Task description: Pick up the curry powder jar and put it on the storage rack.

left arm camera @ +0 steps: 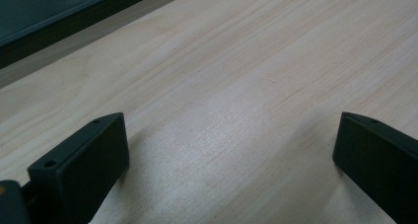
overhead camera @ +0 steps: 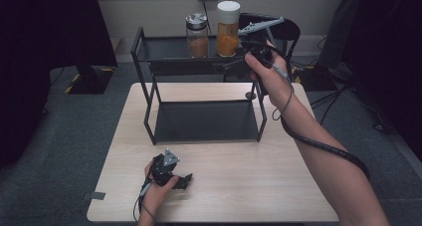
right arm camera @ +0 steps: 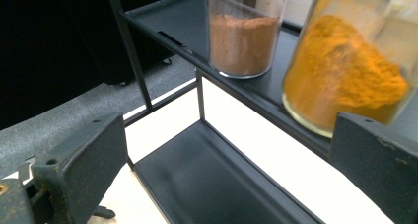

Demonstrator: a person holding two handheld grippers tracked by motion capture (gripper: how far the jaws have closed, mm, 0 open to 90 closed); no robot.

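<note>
A black two-tier metal rack (overhead camera: 144, 94) stands on the light wooden table (overhead camera: 239, 186). On its top shelf (overhead camera: 164, 49) stand a glass jar of brown powder (overhead camera: 197, 37) with a metal lid and a taller jar of orange powder (overhead camera: 228, 32) with a white lid. My right gripper (overhead camera: 243, 56) is held up just right of the orange jar, open. Its own view shows the brown jar (right arm camera: 245, 36), the orange jar (right arm camera: 345, 76) close ahead and the lower shelf (right arm camera: 212, 184) below. My left gripper (overhead camera: 185, 180) rests low on the table in front of the rack, open, nothing between its jaws (left arm camera: 231, 150).
A black chair (overhead camera: 283, 29) stands behind the rack and dark equipment stands on the grey floor (overhead camera: 59, 136) at both sides. The rack's lower shelf edge (left arm camera: 49, 17) lies just beyond the left gripper. Bare tabletop (left arm camera: 246, 76) stretches in front of the rack.
</note>
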